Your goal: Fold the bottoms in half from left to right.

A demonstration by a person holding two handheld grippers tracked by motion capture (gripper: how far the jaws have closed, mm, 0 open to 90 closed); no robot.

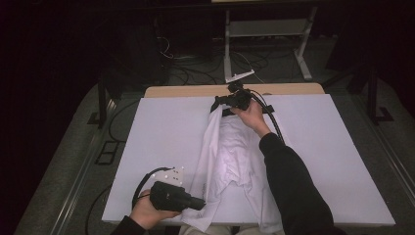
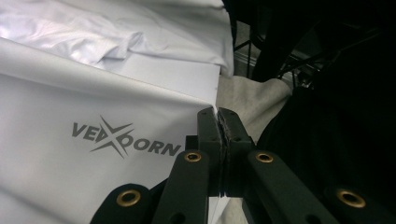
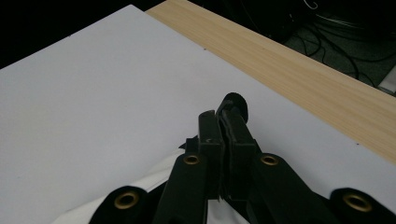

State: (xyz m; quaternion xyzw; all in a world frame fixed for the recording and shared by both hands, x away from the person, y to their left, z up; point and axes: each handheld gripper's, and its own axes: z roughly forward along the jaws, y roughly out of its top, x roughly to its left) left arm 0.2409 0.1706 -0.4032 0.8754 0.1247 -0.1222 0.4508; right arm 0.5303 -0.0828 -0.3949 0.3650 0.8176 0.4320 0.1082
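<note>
A white T-shirt [image 1: 230, 152] lies crumpled lengthwise on a white board [image 1: 156, 132]. At the board's near edge my left gripper [image 1: 203, 202] is shut on the shirt's near part. In the left gripper view the jaws [image 2: 218, 114] are pressed together with a fold of white cloth [image 2: 93, 93] pinched between them, and a grey printed logo [image 2: 123, 140] shows on the taut fabric. At the far side my right gripper [image 1: 215, 105] holds the shirt's far end. In the right gripper view its jaws [image 3: 219, 116] are shut, with white cloth [image 3: 154, 179] caught at their base.
The board rests on a wooden table whose far edge [image 1: 195, 90] shows as a strip [image 3: 303, 79]. Beyond it stand a grey metal frame [image 1: 264, 29] and loose floor cables [image 1: 186, 63]. The board [image 3: 93, 84] is bare left and right of the shirt.
</note>
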